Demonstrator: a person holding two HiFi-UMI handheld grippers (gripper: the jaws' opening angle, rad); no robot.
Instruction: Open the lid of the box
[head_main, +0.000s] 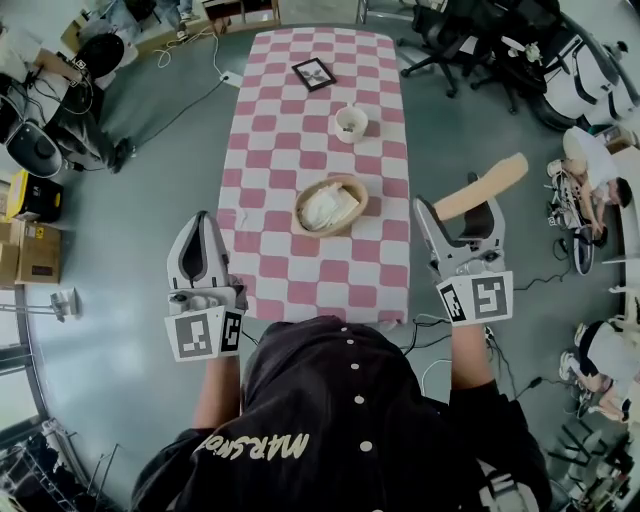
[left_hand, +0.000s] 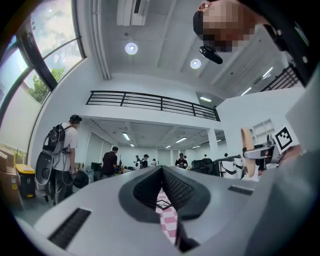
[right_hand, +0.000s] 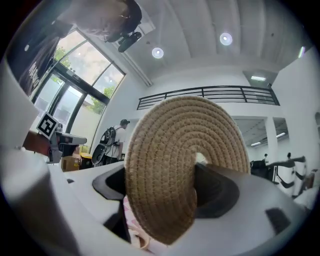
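A round woven basket (head_main: 346, 182) stands uncovered near the middle of the pink checked table (head_main: 270, 270), with white stuff inside it. Its flat woven lid (head_main: 482, 187) is lifted off and hangs on edge to the right of the table, past its edge. My right gripper (head_main: 462, 212) is shut on it. In the right gripper view the lid (right_hand: 180, 160) fills the space between the jaws of the right gripper (right_hand: 165, 194). My left gripper (head_main: 204, 250) hovers by the table's left edge, shut and holding nothing. Its own view shows the left gripper (left_hand: 163, 192) with jaws together.
A white cup (head_main: 350, 122) and a small black picture frame (head_main: 314, 73) stand farther back on the table. Office chairs (head_main: 455, 40) and seated people (head_main: 590, 165) lie to the right. Cardboard boxes (head_main: 35, 250) and a cable (head_main: 180, 105) are on the floor at left.
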